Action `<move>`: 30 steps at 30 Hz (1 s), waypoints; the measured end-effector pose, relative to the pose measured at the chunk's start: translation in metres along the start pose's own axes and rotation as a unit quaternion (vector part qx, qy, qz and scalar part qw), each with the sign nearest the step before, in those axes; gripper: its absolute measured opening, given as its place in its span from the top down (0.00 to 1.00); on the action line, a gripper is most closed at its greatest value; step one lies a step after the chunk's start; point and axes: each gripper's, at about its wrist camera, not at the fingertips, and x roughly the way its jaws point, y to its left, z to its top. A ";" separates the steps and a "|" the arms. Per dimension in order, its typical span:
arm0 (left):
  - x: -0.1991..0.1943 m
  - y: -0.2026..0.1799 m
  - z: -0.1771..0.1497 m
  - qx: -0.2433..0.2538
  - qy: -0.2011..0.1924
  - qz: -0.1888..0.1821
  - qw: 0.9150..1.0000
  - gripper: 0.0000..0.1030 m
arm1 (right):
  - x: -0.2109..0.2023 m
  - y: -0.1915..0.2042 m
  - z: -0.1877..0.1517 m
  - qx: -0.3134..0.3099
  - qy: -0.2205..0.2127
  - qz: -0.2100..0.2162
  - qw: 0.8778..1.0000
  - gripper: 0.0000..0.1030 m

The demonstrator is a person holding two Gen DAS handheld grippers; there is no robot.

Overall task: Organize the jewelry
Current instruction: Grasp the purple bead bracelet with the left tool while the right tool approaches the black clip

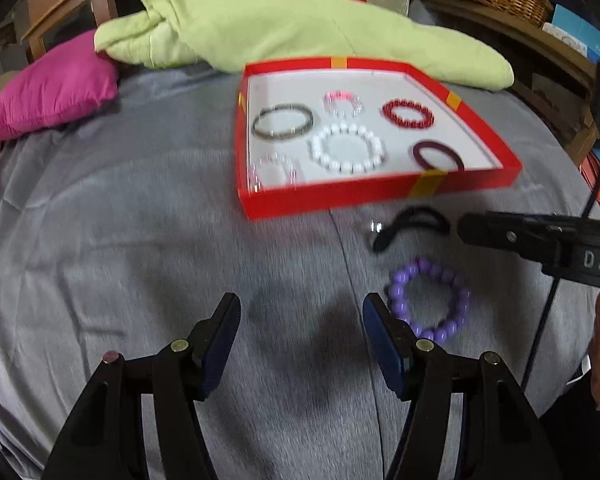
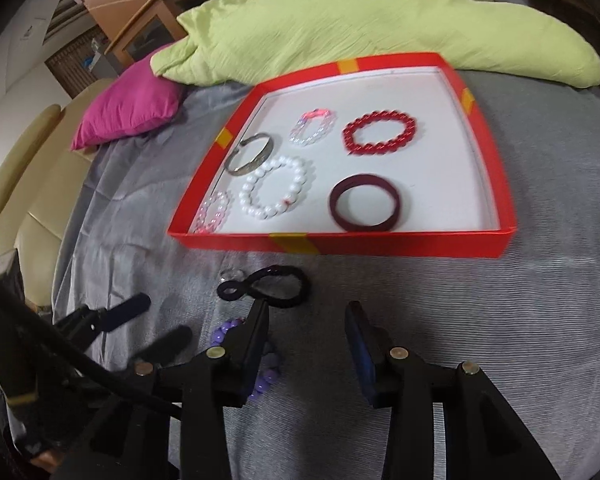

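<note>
Both claws hang apart and empty over the bed. At lower right, the purple bracelet (image 1: pixel 430 300) and black band (image 1: pixel 410 224) wait outside the red box (image 1: pixel 340 200). Next, I'd guess, the left claw (image 1: pixel 302 312) must straddle the purple one.

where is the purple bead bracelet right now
The purple bead bracelet lies on the grey bedcover, outside the red box, just nearer than the black hair tie.
</note>
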 end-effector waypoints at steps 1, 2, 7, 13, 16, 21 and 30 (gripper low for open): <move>0.000 0.000 -0.001 -0.002 0.002 -0.001 1.000 0.37 | 0.003 0.002 0.000 -0.001 0.002 -0.001 1.000 0.59; 0.000 0.001 -0.002 -0.004 0.003 -0.001 1.000 0.37 | 0.006 0.004 0.000 -0.002 0.004 -0.002 1.000 0.59; -0.002 0.006 -0.003 -0.013 0.001 -0.003 1.000 0.37 | 0.014 0.011 0.002 -0.007 0.005 -0.009 1.000 0.55; -0.002 0.009 -0.002 -0.016 0.001 -0.005 1.000 0.37 | 0.020 0.018 0.003 -0.018 -0.003 -0.021 1.000 0.51; -0.001 0.009 -0.001 -0.016 0.002 -0.006 1.000 0.37 | 0.022 0.021 0.004 -0.029 -0.009 -0.032 0.999 0.58; 0.000 0.009 -0.001 -0.017 0.002 -0.005 1.000 0.37 | 0.023 0.023 0.003 -0.050 -0.015 -0.063 0.997 0.87; -0.003 0.005 -0.002 -0.012 -0.006 -0.023 1.000 0.37 | 0.012 0.007 0.004 -0.035 -0.023 -0.065 0.997 0.91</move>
